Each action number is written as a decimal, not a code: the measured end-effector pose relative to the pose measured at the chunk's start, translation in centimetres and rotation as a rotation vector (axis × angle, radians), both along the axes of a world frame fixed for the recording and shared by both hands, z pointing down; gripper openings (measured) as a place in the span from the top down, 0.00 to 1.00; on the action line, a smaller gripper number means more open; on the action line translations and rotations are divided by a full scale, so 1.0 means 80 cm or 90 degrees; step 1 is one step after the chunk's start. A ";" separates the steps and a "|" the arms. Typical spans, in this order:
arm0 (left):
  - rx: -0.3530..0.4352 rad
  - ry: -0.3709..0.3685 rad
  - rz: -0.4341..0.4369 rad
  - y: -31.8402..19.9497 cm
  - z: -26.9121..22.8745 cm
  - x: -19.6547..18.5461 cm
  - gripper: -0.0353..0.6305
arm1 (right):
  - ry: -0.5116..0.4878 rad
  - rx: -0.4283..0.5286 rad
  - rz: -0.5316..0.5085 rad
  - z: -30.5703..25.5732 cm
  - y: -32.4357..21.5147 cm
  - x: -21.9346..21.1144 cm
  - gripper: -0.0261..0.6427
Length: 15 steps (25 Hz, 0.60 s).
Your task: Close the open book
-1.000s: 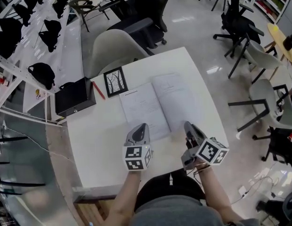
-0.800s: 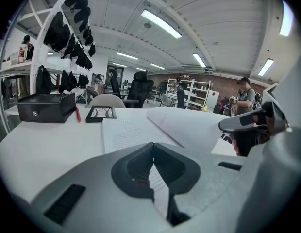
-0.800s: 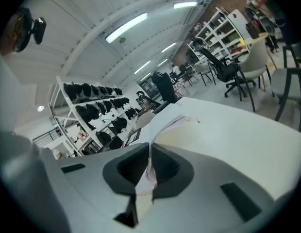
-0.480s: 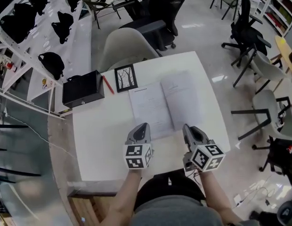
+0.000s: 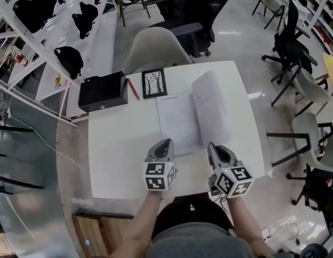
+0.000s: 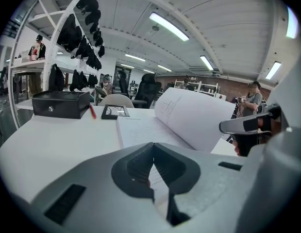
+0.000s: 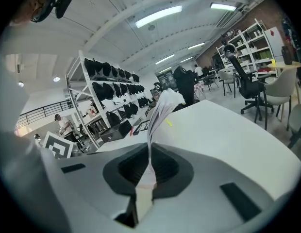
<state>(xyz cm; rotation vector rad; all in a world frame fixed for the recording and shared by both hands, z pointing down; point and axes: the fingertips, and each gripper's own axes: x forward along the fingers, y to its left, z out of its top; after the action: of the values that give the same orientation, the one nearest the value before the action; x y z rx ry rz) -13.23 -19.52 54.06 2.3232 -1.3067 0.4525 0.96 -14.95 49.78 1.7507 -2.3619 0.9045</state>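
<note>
An open book (image 5: 177, 120) lies in the middle of the white table (image 5: 118, 144). Its left page is flat; its right half (image 5: 210, 107) is raised off the table and curves up toward the spine. My right gripper (image 5: 214, 147) is shut on the near edge of these raised pages, which run as a thin white sheaf (image 7: 159, 109) out of the closed jaws of the right gripper (image 7: 150, 152). My left gripper (image 5: 165, 143) is shut, its tips at the near edge of the left page (image 6: 141, 129). Nothing shows between the tips of the left gripper (image 6: 153, 147).
A framed picture (image 5: 154, 83), a red pen (image 5: 133, 90) and a black box (image 5: 102, 91) lie at the table's far left. A pale chair (image 5: 156, 50) stands behind the table. A white rack with black bags (image 5: 70, 61) runs along the left. Office chairs stand at the right.
The book's right half, flat on the table a second ago, now stands raised and curled. The right gripper has rolled and lifted slightly with the pages in it.
</note>
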 end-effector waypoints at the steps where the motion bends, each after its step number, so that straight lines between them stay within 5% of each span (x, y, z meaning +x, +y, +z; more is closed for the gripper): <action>1: 0.001 0.001 -0.003 0.000 -0.001 -0.002 0.94 | 0.002 -0.001 -0.002 0.001 -0.001 -0.002 0.93; 15: -0.008 -0.005 -0.041 0.004 0.001 -0.031 0.94 | 0.076 -0.048 -0.111 0.035 -0.006 -0.062 0.93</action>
<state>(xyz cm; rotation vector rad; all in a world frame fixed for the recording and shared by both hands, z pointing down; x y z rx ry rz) -15.73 -19.24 54.14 2.2646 -1.3737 0.4488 -4.03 -15.45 52.61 1.4995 -2.3273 0.8280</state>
